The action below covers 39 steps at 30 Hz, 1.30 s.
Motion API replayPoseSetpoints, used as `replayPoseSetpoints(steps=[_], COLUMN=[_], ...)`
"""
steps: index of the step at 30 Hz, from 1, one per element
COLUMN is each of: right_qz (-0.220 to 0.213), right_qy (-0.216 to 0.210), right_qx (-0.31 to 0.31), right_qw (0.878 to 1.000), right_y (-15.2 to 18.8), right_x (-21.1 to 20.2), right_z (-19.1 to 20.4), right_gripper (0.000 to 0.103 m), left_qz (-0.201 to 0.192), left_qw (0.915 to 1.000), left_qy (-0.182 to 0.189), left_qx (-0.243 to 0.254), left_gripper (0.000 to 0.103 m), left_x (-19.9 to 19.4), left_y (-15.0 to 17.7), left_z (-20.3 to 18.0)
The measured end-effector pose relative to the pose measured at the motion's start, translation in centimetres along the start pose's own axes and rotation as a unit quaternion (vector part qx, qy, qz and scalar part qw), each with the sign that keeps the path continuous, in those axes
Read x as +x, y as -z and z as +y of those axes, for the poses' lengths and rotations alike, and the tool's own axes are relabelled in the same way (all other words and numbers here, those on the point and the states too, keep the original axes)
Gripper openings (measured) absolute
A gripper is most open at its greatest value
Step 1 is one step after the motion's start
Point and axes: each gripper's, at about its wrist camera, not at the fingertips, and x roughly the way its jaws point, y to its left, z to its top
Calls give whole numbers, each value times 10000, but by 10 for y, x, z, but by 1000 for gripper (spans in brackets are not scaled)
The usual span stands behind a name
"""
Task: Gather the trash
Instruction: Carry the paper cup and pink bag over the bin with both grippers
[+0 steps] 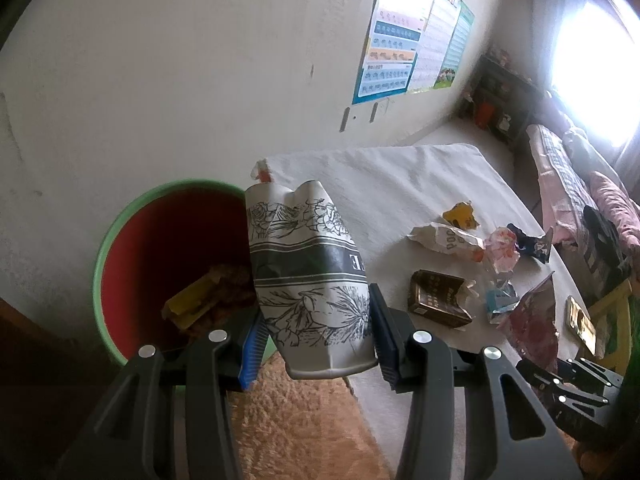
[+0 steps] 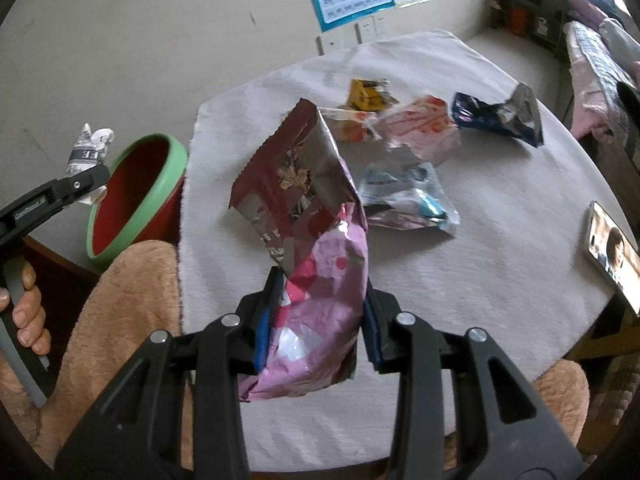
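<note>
Paper cup (image 1: pixel 310 276): crumpled, printed with black flowers, clamped between the pads of the left gripper (image 1: pixel 316 340), raised beside the bin.
Bin (image 1: pixel 120 240): green rim, red inside, on the floor at nine o'clock of the tabletop (image 2: pixel 500 240); yellow and brown scraps lie at its bottom.
Snack bag (image 2: pixel 312 248): pink and brown foil, torn open at the top, clenched in the right gripper (image 2: pixel 318 320) above the tabletop's near edge.
Wrappers: a yellow wrapper (image 2: pixel 368 94), a pink-white wrapper (image 2: pixel 424 128), a dark blue wrapper (image 2: pixel 500 116) and a clear bag (image 2: pixel 408 196) lie toward twelve o'clock of the held bag.
Brown box (image 1: pixel 438 298): on the cloth, near the cup.
Phone (image 2: pixel 612 252): at three o'clock, screen lit.
</note>
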Motion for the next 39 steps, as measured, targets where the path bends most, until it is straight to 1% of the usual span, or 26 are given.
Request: replayPoseSetpoints(steps=[3, 13, 23, 31, 39], right_qz=[-3, -204, -190, -20, 65], right_qy=[-98, -363, -646, -894, -1070], right_qx=[-73, -315, -774, -1053, -1179], right_qw=[9999, 9986, 9947, 9904, 9872], right_y=[-5, -31, -53, -61, -86], right_x=[1, -7, 1, 18, 39], right_z=[9, 45, 98, 138, 174], right_gripper=[36, 36, 36, 36, 36], left_qz=[-67, -260, -253, -182, -55], left_qw=[10000, 9994, 9985, 9965, 9951], left_qy=[-27, -166, -288, -464, -600], left_qx=[-43, -135, -395, -669, -783], left_gripper=[44, 44, 44, 44, 44], left_x=[-4, -12, -9, -5, 3], left_y=[-1, -6, -4, -1, -1], left_z=[5, 24, 55, 87, 111])
